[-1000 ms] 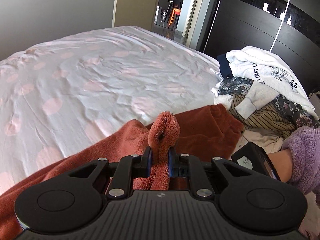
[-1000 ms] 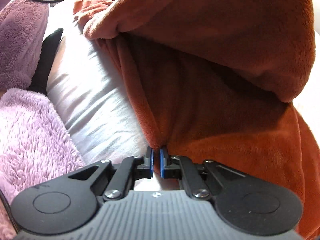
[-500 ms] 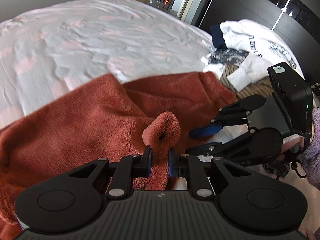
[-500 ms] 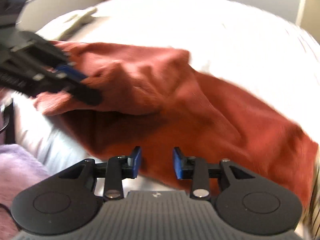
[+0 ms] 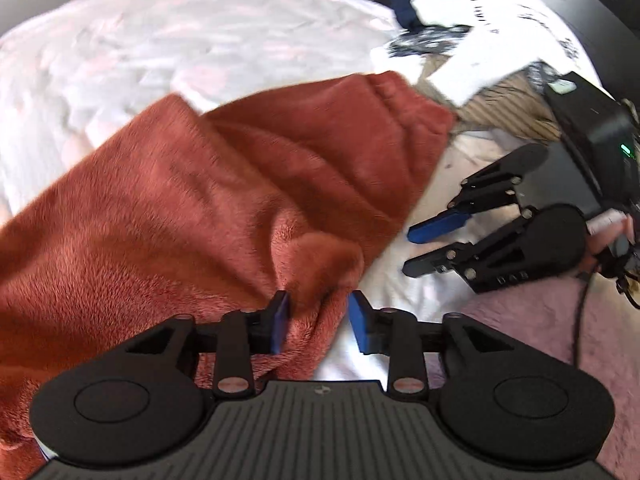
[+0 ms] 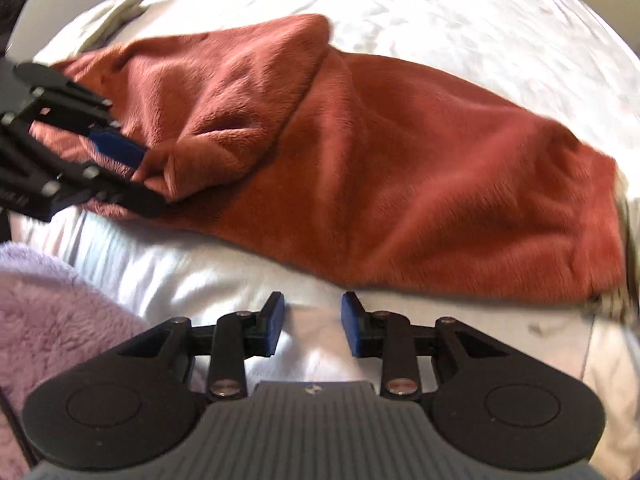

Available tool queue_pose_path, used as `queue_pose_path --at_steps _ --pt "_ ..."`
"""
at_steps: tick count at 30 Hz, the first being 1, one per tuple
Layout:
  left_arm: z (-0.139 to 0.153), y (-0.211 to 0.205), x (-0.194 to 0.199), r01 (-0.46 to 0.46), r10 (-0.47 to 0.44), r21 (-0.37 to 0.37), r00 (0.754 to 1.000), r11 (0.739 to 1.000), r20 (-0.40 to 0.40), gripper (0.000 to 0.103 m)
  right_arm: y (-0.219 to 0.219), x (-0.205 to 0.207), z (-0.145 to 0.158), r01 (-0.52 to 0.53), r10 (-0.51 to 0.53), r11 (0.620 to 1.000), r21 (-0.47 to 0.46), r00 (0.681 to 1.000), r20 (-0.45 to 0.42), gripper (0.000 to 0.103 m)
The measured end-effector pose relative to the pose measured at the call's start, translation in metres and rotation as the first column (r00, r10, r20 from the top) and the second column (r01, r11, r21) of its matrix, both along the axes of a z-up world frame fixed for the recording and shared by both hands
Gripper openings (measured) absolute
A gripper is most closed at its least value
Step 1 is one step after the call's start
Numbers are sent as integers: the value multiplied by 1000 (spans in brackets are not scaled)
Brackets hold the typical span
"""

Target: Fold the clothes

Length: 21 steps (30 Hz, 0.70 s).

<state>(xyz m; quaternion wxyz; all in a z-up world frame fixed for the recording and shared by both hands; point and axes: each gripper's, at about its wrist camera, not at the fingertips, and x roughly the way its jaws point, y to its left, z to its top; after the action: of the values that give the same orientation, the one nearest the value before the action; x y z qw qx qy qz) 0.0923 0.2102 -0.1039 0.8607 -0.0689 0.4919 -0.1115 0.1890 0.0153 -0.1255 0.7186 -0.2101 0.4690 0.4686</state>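
A rust-red fleece garment (image 5: 224, 208) lies spread on the white bed sheet (image 5: 160, 40). My left gripper (image 5: 318, 320) is at the garment's near edge, and its jaws are opening. A raised fold of the fleece still stands between its pads, loose and not pinched. The right wrist view shows that left gripper (image 6: 144, 176) at the garment's (image 6: 400, 184) left corner. My right gripper (image 6: 312, 324) hangs over bare sheet (image 6: 200, 276) just short of the garment's near hem. Its jaws stand apart, closing slightly, with nothing between them. In the left wrist view the right gripper (image 5: 416, 252) sits to the right of the garment.
A heap of other clothes (image 5: 472, 36), white, striped and patterned, lies at the bed's far right. Lilac fleece (image 6: 52, 312) fills the near left of the right wrist view, also seen as lilac fleece (image 5: 560, 320) beside the sheet. A person's hand (image 5: 608, 236) holds the right gripper.
The left gripper sank with the pinched fold, then parted its jaws and let it go. The right gripper released the hem, rolled and swung away, and now hovers over the sheet.
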Motion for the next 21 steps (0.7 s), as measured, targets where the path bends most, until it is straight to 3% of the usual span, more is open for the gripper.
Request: queue_pose_path --at_steps 2,4,9,12,17,19,21 --pt "10 -3 -9 35 -34 -28 999 999 31 41 -10 -2 9 39 -38 999 35 999 -16 34" --pt "20 -1 -21 24 -22 -25 998 999 63 44 -19 -2 21 74 -70 993 89 997 -45 34" --pt "41 32 -51 -155 149 31 979 987 141 44 -7 -3 43 159 -139 969 189 983 -117 35" --pt "47 64 -64 -322 304 80 935 943 181 44 9 -4 52 173 -143 958 230 980 -139 32" --pt "42 123 -78 -560 538 133 826 818 170 41 45 -6 47 174 -144 957 231 979 -143 30" --pt "37 145 -84 -612 593 112 789 783 161 43 48 -5 45 180 -153 964 194 978 -144 31" --pt "28 160 -83 -634 623 54 769 771 140 48 52 -1 41 190 -164 969 160 972 -166 32"
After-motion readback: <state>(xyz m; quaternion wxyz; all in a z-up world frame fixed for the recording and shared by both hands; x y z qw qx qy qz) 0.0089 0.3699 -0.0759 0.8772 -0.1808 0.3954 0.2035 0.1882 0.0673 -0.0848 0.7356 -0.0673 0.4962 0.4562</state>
